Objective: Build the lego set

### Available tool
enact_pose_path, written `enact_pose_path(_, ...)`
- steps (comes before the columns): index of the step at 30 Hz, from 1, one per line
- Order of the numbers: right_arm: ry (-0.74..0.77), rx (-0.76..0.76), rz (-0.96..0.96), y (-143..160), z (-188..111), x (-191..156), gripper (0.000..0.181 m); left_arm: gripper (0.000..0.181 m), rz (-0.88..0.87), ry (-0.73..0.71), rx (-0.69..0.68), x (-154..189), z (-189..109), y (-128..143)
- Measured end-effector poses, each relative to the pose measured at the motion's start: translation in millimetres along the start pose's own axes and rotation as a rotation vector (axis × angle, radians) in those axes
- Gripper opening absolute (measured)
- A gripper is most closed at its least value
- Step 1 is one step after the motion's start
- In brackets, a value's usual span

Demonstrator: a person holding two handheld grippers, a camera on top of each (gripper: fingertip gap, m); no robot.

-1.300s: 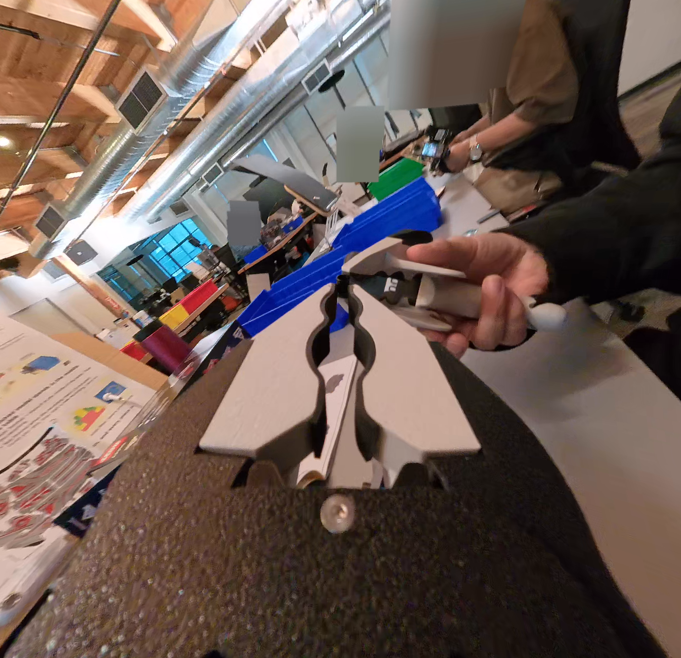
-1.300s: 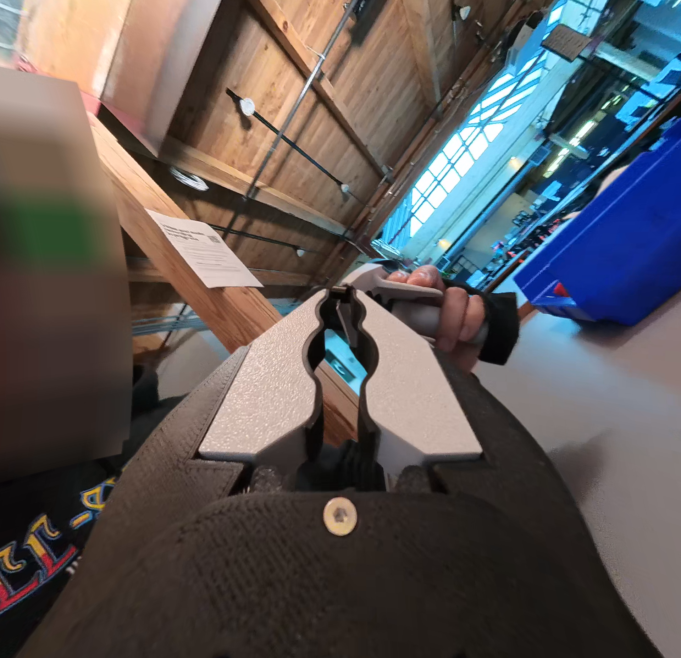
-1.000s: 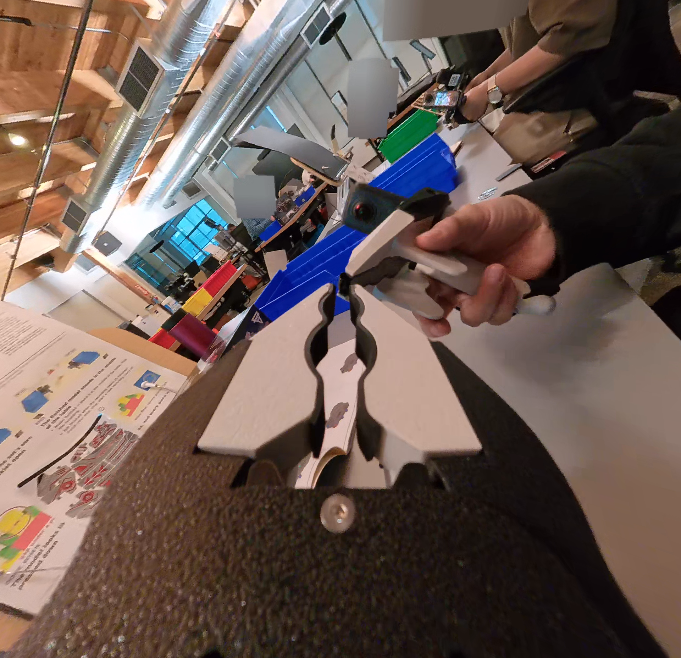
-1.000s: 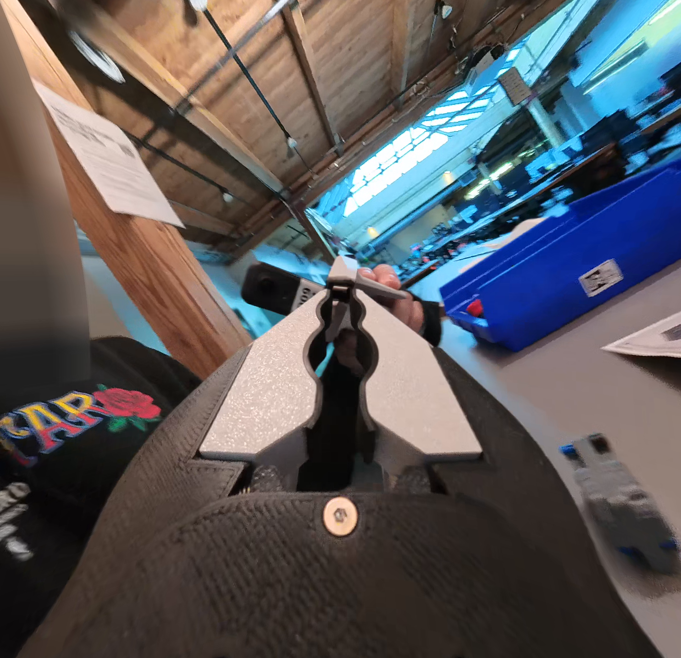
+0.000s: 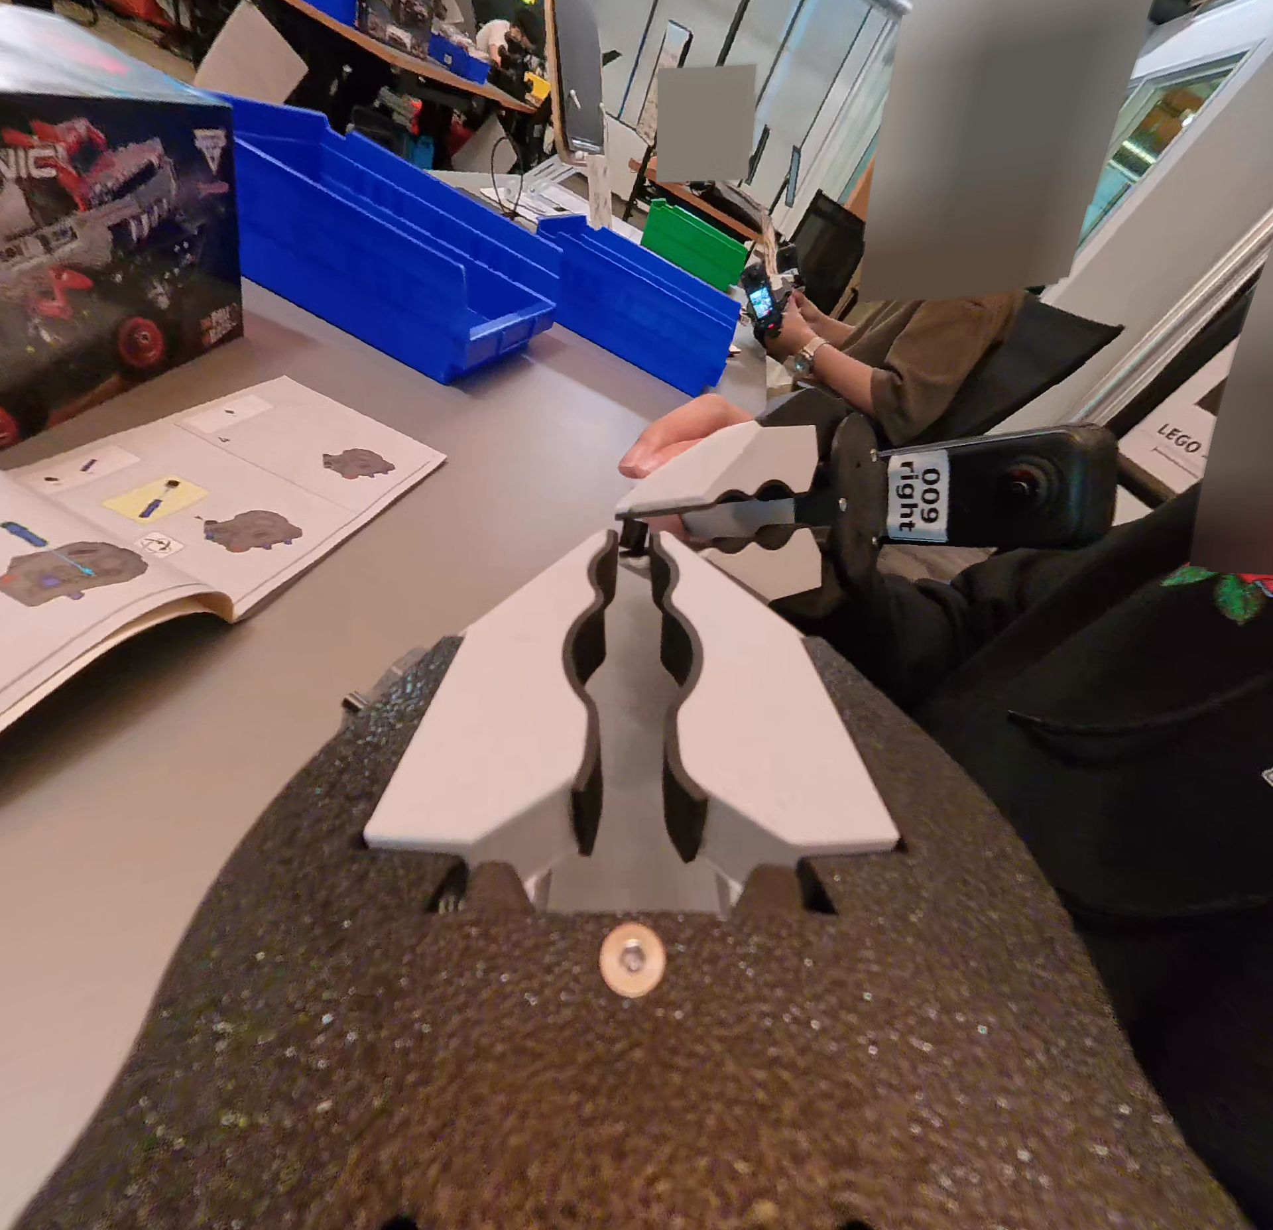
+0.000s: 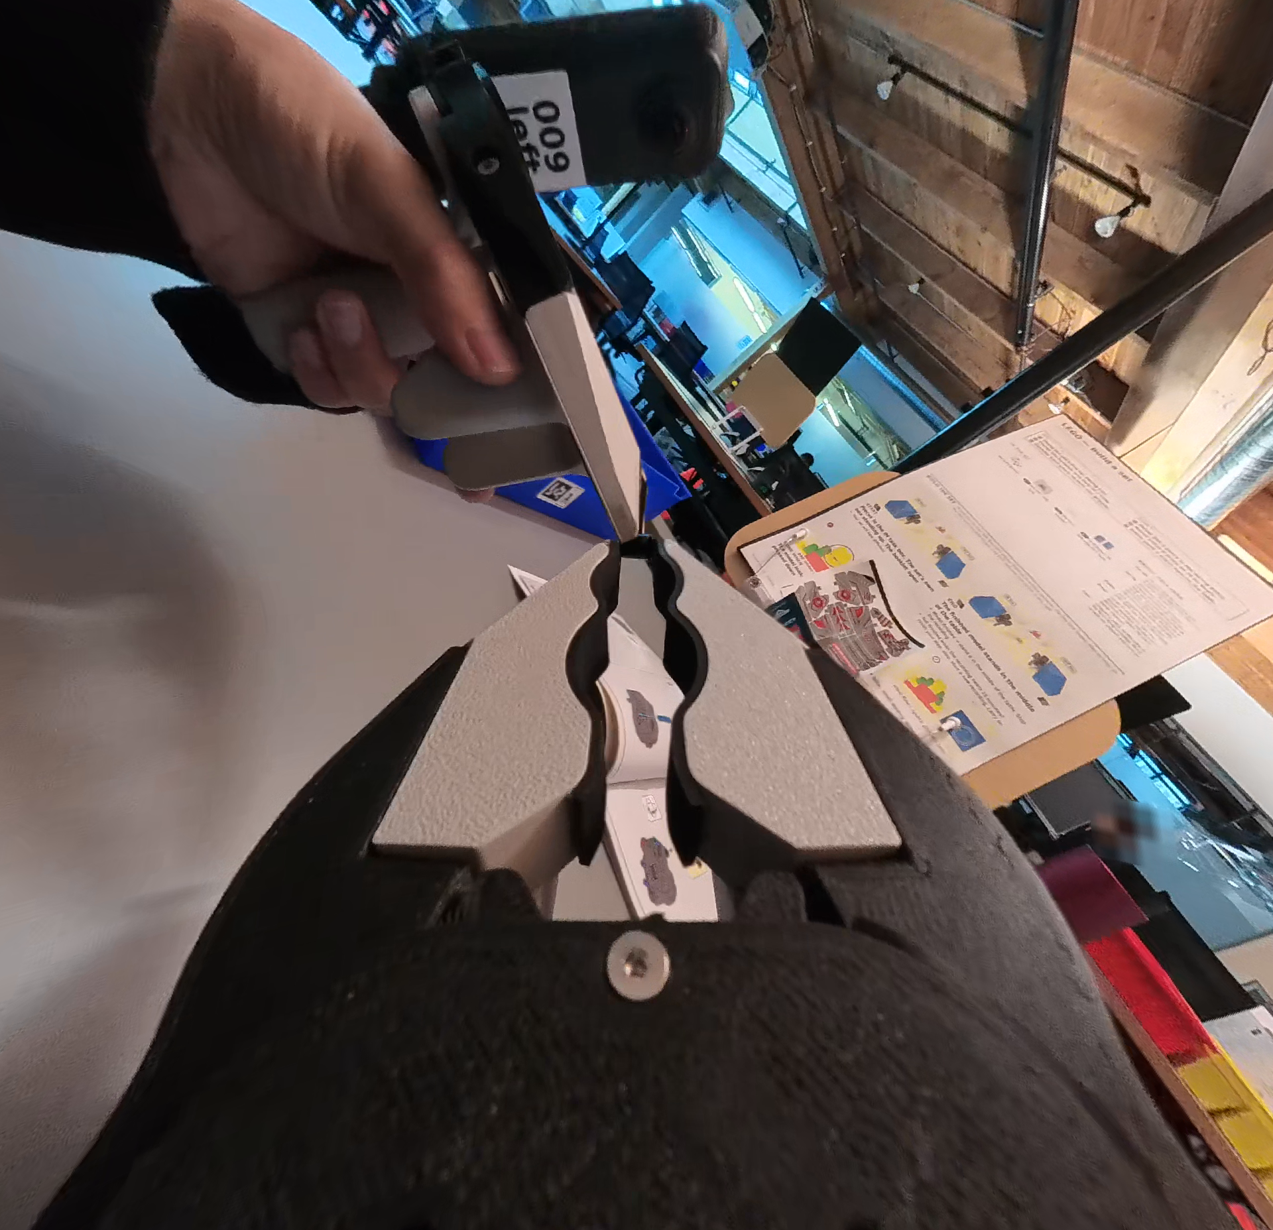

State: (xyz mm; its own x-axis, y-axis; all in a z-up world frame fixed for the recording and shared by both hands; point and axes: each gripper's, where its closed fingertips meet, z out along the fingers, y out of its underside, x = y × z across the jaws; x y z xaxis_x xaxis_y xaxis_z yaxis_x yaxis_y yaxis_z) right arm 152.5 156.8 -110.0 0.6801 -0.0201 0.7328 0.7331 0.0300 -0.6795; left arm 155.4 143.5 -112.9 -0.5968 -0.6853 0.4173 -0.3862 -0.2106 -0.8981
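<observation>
Hand-held gripper (image 5: 632, 548) tips meet above table (image 5: 537, 453), beside open booklet (image 5: 207, 508).

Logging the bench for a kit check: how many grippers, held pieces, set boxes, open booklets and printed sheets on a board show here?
Grippers: 2 (left gripper, right gripper)
Small black piece: 1
Set box: 1
Open booklet: 1
Printed sheet: 1
Total: 6
</observation>
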Motion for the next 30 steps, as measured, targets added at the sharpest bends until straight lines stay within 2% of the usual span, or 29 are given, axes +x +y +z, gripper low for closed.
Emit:
enact_pose_path(8, -0.051, -0.015, 0.043, 10, 3, -8, 0.01, 0.004, -0.035, -0.012, -0.035, -10, 1, 11)
enact_pose_path(10, -0.087, -0.032, 0.062, 17, 2, -12, 0.012, 0.004, -0.023, -0.074, -0.063, -21, -1, 16)
enact_pose_path(12, -0.165, -0.116, 0.158, 39, 1, -17, 0.033, 0.005, 0.012, -0.197, -0.137, -42, -10, 28)
enact_pose_path(14, -0.283, -0.262, 0.359, 71, -2, -29, 0.066, 0.004, 0.021, -0.279, -0.212, -58, -18, 44)
enact_pose_path(15, -0.34, -0.339, 0.443, 86, -4, -38, 0.077, 0.004, 0.018, -0.31, -0.245, -64, -20, 53)
enact_pose_path(17, -0.452, -0.434, 0.485, 105, -6, -56, 0.072, 0.004, 0.003, -0.354, -0.302, -73, -22, 70)
enact_pose_path(23, -0.382, -0.521, 0.517, 121, 20, -61, 0.054, 0.004, -0.08, -0.373, -0.36, -86, -12, 95)
enact_pose_path(25, -0.384, -0.546, 0.519, 123, 20, -67, 0.045, 0.004, -0.091, -0.372, -0.357, -88, -11, 97)
enact_pose_path(30, -0.392, -0.549, 0.644, 107, 18, -82, 0.044, 0.004, -0.106, -0.349, -0.342, -90, -10, 96)
